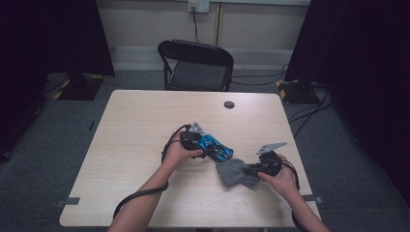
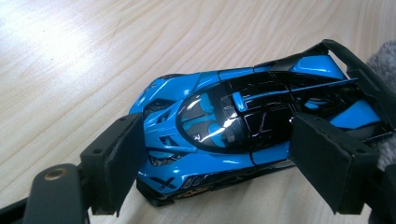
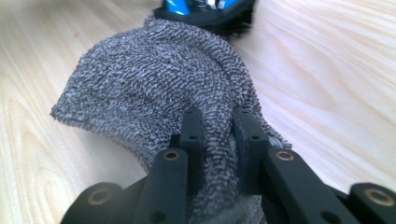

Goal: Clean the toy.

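Pale wood-grain tabletop (image 1: 140, 125), pretty much bare apart from a small dark round cap (image 1: 229, 104) near its far edge. Behind it there's a black folding chair (image 1: 197, 65) pushed up to the far side, grey carpet on the floor, black curtains hanging left and right, and a pale wall at the back with a socket plate (image 1: 198, 6) and a cable dropping down from it. Bits of yellow-and-black tape sit on the floor at both curtain feet. The blue-and-black toy car (image 2: 243, 121) is on the tabletop a bit right of middle, toward the near edge, and the left gripper (image 2: 219, 158) has its jaws set wide, one on each flank of the car, pads right up against the bodywork. Just right of the car, touching its rear end, is a grey terry cloth (image 3: 154, 84), bunched up. The right gripper (image 3: 218, 140) has its jaws pinched almost together on a fold of that cloth, gripping it tight. As for writing: no logos or labels I can read anywhere; there's some gold-ish marking low on the car's side but it's too small to make out.
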Motion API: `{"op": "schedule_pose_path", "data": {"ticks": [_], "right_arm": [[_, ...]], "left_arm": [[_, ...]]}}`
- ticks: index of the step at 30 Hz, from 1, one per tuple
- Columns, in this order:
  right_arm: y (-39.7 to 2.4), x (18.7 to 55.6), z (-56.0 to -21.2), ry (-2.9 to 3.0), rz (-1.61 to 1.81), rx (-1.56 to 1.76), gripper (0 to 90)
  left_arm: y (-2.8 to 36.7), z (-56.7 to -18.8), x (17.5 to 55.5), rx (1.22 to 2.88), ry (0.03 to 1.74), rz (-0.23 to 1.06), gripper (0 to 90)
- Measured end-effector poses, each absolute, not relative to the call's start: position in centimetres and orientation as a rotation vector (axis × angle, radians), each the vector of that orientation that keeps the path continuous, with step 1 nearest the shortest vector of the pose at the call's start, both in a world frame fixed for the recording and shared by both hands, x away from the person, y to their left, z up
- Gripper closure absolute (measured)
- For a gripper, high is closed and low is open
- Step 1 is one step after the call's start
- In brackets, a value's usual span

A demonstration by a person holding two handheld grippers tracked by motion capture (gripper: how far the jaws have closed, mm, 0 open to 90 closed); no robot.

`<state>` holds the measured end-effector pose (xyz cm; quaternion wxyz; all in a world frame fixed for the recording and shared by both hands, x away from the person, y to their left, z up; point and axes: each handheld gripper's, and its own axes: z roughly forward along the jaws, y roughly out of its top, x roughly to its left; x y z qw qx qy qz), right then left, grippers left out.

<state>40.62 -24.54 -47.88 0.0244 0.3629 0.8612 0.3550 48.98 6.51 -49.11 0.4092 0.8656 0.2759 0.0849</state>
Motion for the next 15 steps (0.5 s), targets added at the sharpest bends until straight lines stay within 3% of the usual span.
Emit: {"op": "schedule_pose_path", "data": {"ticks": [15], "right_arm": [[-27.5, 42.4, -47.7, 2.564, 1.057, 1.256, 75.9]], "left_arm": [[6.6, -49.2, 49.0, 2.176, 0.692, 0.218, 18.7]]}}
